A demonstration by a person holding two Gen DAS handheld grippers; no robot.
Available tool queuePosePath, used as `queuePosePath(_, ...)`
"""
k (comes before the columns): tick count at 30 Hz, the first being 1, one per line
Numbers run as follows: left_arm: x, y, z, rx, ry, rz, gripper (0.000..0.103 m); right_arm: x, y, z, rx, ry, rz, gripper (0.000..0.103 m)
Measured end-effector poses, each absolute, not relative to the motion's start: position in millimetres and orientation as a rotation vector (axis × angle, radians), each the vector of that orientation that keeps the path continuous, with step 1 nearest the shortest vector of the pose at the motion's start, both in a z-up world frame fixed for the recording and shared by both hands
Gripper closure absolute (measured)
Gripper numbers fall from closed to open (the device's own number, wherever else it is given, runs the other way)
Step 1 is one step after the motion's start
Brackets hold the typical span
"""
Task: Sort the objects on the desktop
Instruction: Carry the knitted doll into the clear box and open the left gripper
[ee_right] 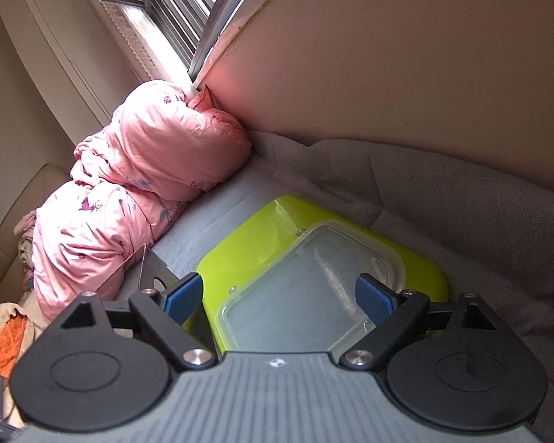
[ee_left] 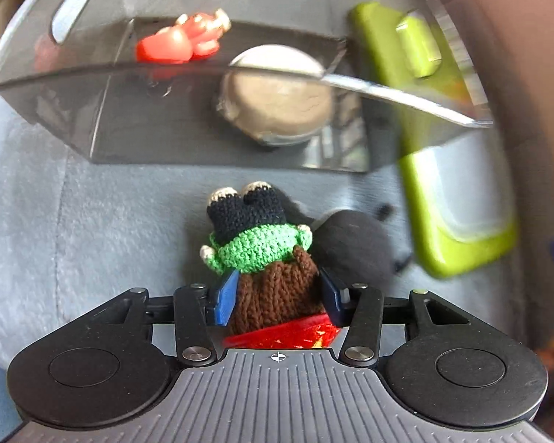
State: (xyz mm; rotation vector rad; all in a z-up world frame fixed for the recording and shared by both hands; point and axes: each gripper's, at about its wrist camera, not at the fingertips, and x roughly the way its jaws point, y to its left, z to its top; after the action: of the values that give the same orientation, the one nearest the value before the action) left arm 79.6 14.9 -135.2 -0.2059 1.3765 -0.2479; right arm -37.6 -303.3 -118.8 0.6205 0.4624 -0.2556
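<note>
A crocheted doll (ee_left: 262, 247) with a brown head, green top and black legs hangs upside down over the grey blanket. My left gripper (ee_left: 279, 291) is shut on its brown head, both blue pads pressing the knit. A red piece (ee_left: 288, 332) shows under the head. Just beyond stands a smoked clear bin (ee_left: 166, 140) that holds a red toy (ee_left: 177, 42) and a round beige tin (ee_left: 277, 103). My right gripper (ee_right: 279, 297) is open above a lime-green box lid (ee_right: 247, 243) with a clear window, nothing between its pads.
The lime-green box (ee_left: 458, 203) lies right of the bin. A dark rounded object (ee_left: 354, 243) sits beside the doll. A pink quilt (ee_right: 147, 170) is piled at the far left against the wall. The grey blanket (ee_right: 461, 203) covers the surface.
</note>
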Motion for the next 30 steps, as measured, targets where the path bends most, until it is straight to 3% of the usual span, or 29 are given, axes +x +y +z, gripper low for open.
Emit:
queuePosePath(6,84.9,41.2,-30.8,-0.303,1.209,-0.424,0.052,-33.5,-297.6,-117.5,0.593,0.501,-0.260,0.012)
queuePosePath(11,151.5,54.8,36.4,-0.196,1.033,-0.335,0.062,-25.0,-291.9,-118.5,0.563,0.555,-0.257,0.012)
queuePosePath(13,189.1,55.8,28.8,-0.182,1.074,-0.284,0.063,-22.4,-288.2,-118.2,0.541,0.569,-0.257,0.012)
queuePosePath(16,234.5,46.5,-5.6,-0.108,1.176,-0.203,0.080,-19.3,-283.7,-117.6,0.509,0.585,-0.263,0.012)
queuePosePath(19,252.2,37.9,-40.9,-0.033,1.224,-0.172,0.083,-18.2,-279.9,-116.4,0.479,0.586,-0.270,0.012)
queuePosePath(27,201.1,58.2,-58.2,-0.107,1.173,-0.260,0.086,-7.0,-238.7,-71.2,0.213,0.568,-0.065,0.012)
queuePosePath(30,178.9,63.1,-53.6,-0.119,1.138,-0.296,0.090,9.5,-211.4,-52.0,0.161,0.595,0.050,0.005)
